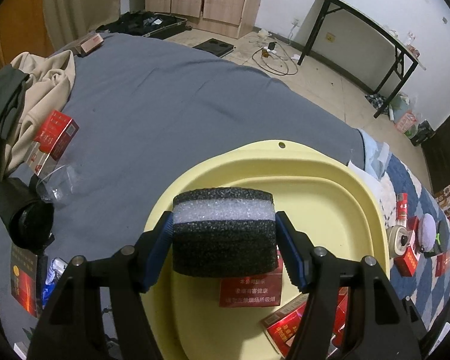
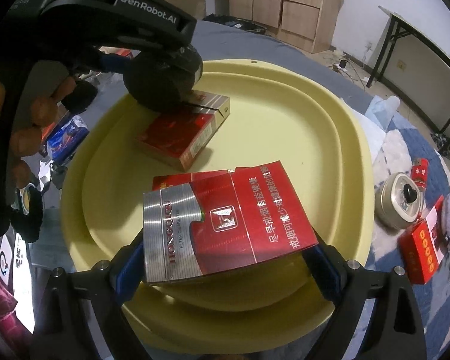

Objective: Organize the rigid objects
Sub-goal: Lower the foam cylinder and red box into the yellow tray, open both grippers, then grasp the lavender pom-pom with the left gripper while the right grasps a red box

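Observation:
A round black-and-white foam block (image 1: pixel 225 237) is clamped between the blue pads of my left gripper (image 1: pixel 224 219), above the yellow tray (image 1: pixel 255 153). Below it a red cigarette pack (image 1: pixel 250 291) lies in the tray. In the right wrist view my right gripper (image 2: pixel 228 247) is shut on a red-and-silver cigarette pack (image 2: pixel 225 216), held flat over the near part of the tray (image 2: pixel 285 120). The left gripper (image 2: pixel 162 69) holds the foam block (image 2: pixel 156 87) down against a second red pack (image 2: pixel 180 138) lying in the tray. Another red pack (image 2: pixel 171 181) shows just behind the held one.
The tray sits on a grey bed sheet (image 1: pixel 165 90). Left of it lie a red pack (image 1: pixel 57 132), a black cylinder (image 1: pixel 30 225) and beige clothing (image 1: pixel 45 84). To the right are a metal tin (image 2: pixel 400 201), a red box (image 2: pixel 423 249) and a small red pack (image 2: pixel 420 171).

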`<state>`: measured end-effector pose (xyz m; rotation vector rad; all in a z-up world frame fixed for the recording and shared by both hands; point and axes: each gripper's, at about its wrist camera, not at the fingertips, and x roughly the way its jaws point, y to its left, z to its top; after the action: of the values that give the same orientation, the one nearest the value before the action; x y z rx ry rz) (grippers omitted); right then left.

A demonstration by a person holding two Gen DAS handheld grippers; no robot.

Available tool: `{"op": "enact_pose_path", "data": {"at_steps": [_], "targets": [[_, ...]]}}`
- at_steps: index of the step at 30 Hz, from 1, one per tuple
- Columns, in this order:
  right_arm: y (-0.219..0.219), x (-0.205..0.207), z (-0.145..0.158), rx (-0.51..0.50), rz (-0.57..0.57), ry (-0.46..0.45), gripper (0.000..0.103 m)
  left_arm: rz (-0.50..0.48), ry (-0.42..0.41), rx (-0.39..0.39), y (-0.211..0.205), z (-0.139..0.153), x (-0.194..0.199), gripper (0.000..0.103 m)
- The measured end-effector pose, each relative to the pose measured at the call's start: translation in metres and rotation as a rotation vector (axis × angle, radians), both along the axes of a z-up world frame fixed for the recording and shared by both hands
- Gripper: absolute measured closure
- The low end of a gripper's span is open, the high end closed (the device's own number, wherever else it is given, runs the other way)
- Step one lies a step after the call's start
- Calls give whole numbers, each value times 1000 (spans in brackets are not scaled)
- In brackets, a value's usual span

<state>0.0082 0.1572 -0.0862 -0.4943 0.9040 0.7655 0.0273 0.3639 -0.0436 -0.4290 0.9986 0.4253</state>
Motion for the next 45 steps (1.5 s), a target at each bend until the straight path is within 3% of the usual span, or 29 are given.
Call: {"op": "enact_pose_path", "data": {"at_steps": [5,8,9,14,19,23,30,33,38,45], "targets": [[1,-3,2,-5,0,-17,8,1,11,26,-4,0,3,32],[-2,-11,13,32,18,-37,0,-2,10,43,-11,0,5,3],[-4,-13,17,41,20,-44,0,-11,-4,49,-14,2,5,0],[-30,-22,50,102,2,-55,0,-70,-70,80,-35,28,10,0],[-93,-14,83,104,-70,-89,0,-197,-112,89,-80,59,22,0],[-173,7,111,99,-199,-108,0,-320,-119,117,-133,78,33,0],[-308,33,148,49,-417,-172,0,-469,-46,152,-229,65,55,0],[-357,48,140,14,-518,-191,0,-466,-32,92,-247,51,73,0],[-411,82,88,46,-656,-48,0,-462,-14,57,-261,30,102,0],[-399,109,71,-12,-590,-35,0,-488,-6,30,-276,11,123,1]]}}
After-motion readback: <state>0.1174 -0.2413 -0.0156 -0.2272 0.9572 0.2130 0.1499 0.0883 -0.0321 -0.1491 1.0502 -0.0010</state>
